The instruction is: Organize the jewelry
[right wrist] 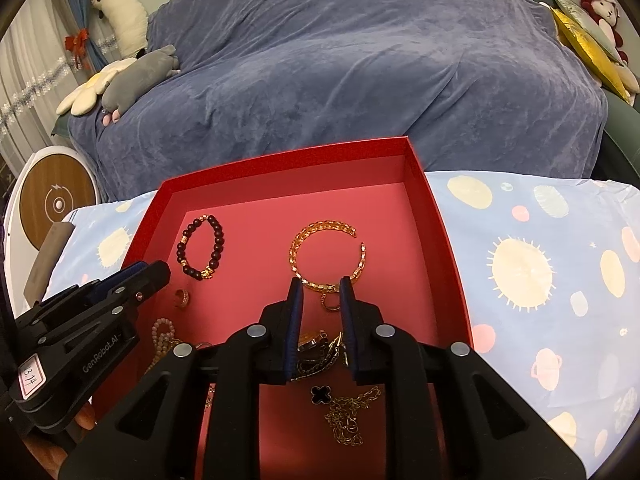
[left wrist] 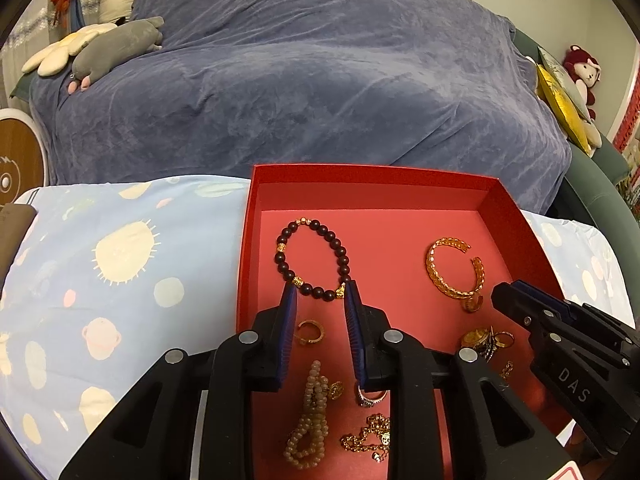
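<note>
Beaded bracelet (left wrist: 312, 260) near tray's (left wrist: 372, 174) far-left corner: light, floppy, pinch across beads; both grippers (left wrist: 320, 294) (right wrist: 320, 288) spread, empty.

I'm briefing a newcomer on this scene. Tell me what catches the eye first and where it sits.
The red box on the space-print blue cloth stands out first. Inside it, toward the far side, a dark bead bracelet lies left of an open gold cuff bracelet, with chains and rings jumbled nearer the cameras. The left claw and right claw both hover open over the box.
</note>
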### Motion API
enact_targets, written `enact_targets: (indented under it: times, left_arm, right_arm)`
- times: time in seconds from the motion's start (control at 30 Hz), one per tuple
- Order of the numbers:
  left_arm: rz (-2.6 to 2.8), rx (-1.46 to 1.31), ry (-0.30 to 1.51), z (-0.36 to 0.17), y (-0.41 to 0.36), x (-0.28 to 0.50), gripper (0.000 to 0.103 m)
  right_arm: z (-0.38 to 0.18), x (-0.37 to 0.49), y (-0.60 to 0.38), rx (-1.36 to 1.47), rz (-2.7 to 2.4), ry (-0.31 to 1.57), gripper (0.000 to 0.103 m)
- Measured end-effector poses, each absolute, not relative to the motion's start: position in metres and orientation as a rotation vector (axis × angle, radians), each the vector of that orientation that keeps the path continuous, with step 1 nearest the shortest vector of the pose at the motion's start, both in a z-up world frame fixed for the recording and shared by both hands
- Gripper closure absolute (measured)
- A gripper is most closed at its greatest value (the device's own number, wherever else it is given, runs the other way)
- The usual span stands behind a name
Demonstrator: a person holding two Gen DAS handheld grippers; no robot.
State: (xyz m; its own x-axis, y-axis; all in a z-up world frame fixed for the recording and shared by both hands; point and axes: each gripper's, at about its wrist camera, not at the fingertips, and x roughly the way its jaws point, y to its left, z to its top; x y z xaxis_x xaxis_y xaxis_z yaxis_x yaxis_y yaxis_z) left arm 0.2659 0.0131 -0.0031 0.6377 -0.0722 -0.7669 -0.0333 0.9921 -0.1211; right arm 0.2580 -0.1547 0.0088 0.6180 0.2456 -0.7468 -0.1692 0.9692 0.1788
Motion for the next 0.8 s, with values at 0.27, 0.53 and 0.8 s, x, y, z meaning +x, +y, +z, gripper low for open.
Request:
enact_targets:
  times: [0.27, 0.53, 0.8]
  left_arm:
    - [0.0, -0.149, 0.849, 0.017, 0.021, 0.254, 0.064]
    - [0.043, -0.237, 0.841, 0.035, 0.044, 0.22, 0.064]
    - [0.078, -0.173, 0.842, 0.04, 0.041, 0.161, 0.06]
  right_arm:
    - [0.032, 0.242, -0.165, 0.121, 0.223, 0.83, 0.068]
    - [0.042, 0.205, -0.175, 0.241, 0.2, 0.841, 0.053]
    - [0.037, 0.156, -0.165, 0.154, 0.225, 0.889, 0.052]
